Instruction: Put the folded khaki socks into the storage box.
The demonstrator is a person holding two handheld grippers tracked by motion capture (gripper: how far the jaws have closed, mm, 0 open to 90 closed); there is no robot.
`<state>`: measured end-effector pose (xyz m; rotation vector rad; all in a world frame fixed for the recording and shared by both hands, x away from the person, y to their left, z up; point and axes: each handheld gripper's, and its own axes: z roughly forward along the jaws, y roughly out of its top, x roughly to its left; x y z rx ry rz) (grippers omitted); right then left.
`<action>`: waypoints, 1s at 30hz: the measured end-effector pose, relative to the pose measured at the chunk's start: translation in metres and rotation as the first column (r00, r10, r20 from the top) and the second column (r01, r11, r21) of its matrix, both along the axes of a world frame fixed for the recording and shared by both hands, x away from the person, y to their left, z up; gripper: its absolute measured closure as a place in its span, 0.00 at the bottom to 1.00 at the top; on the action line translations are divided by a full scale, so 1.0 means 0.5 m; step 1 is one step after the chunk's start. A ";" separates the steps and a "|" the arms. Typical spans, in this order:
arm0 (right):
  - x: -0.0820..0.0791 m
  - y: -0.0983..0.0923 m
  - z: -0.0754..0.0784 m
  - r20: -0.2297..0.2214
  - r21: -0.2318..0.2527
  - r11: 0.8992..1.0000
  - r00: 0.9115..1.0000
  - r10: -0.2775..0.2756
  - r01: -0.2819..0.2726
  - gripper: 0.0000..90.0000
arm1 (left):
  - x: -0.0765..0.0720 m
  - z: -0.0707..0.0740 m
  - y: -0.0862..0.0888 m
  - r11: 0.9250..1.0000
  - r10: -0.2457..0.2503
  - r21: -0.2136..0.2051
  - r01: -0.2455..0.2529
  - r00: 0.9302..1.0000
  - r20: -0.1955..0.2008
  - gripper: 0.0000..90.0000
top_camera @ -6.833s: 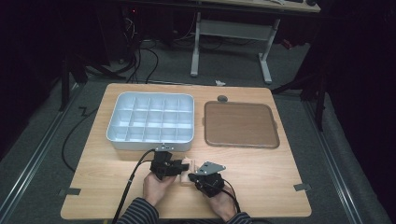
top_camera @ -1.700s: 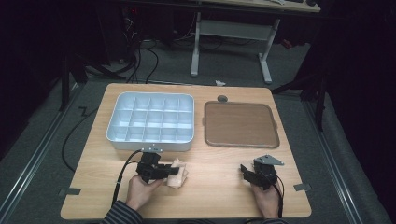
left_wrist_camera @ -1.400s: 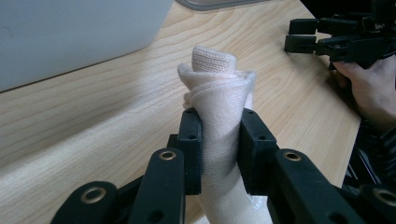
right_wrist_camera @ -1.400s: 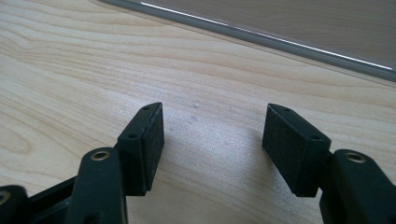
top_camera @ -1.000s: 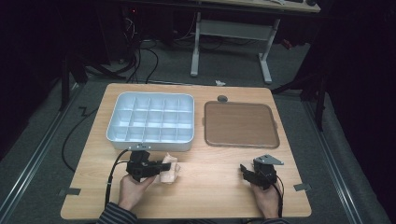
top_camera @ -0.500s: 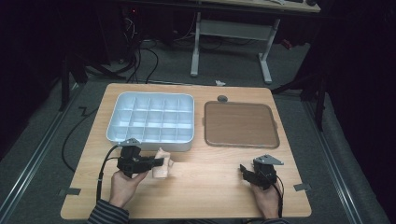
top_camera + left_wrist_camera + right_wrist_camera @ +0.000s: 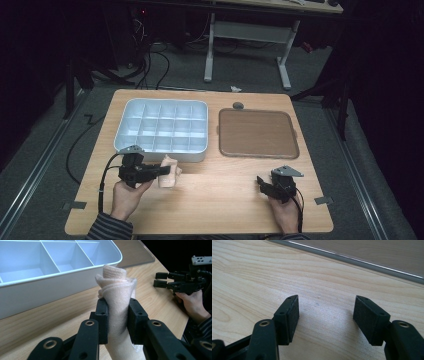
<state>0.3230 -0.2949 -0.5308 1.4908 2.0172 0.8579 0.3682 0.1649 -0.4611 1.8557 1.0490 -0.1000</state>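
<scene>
A rolled beige sock [image 7: 117, 297] is clamped between the two pads of the left gripper [image 7: 117, 320], its folded top sticking up past the fingertips and a clear wrapper edge showing at its side. Just beyond the fingertips stands the near wall of the white divided tray [image 7: 162, 150], close to the sock. Farther off to one side, the brown mat [image 7: 257, 132] lies flat on the wooden table [image 7: 220, 210]. The right gripper [image 7: 325, 310], well apart from the sock, has its fingers spread wide over bare wood, the mat's edge ahead of them.
</scene>
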 end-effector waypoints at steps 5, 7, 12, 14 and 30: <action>0.000 0.000 0.000 0.001 -0.001 1.000 1.000 0.002 -0.002 0.42 | 0.003 0.003 0.008 1.000 0.013 -0.003 -0.013 1.000 -0.005 0.83; 0.000 0.000 0.000 0.000 0.000 1.000 1.000 0.000 0.000 0.42 | 0.004 0.007 0.011 1.000 0.019 0.003 -0.019 1.000 0.004 0.83; 0.000 0.000 0.000 0.000 -0.001 1.000 1.000 0.003 -0.003 0.42 | 0.013 0.025 0.013 1.000 0.022 -0.003 -0.022 1.000 0.023 0.83; 0.000 0.000 0.000 0.000 -0.001 1.000 1.000 0.003 -0.003 0.42 | 0.016 0.028 0.013 1.000 0.021 0.002 -0.021 0.999 0.026 0.83; 0.000 0.000 0.000 0.000 -0.002 1.000 1.000 0.007 -0.007 0.42 | 0.050 0.065 0.029 0.999 0.051 -0.008 -0.051 0.997 0.049 0.83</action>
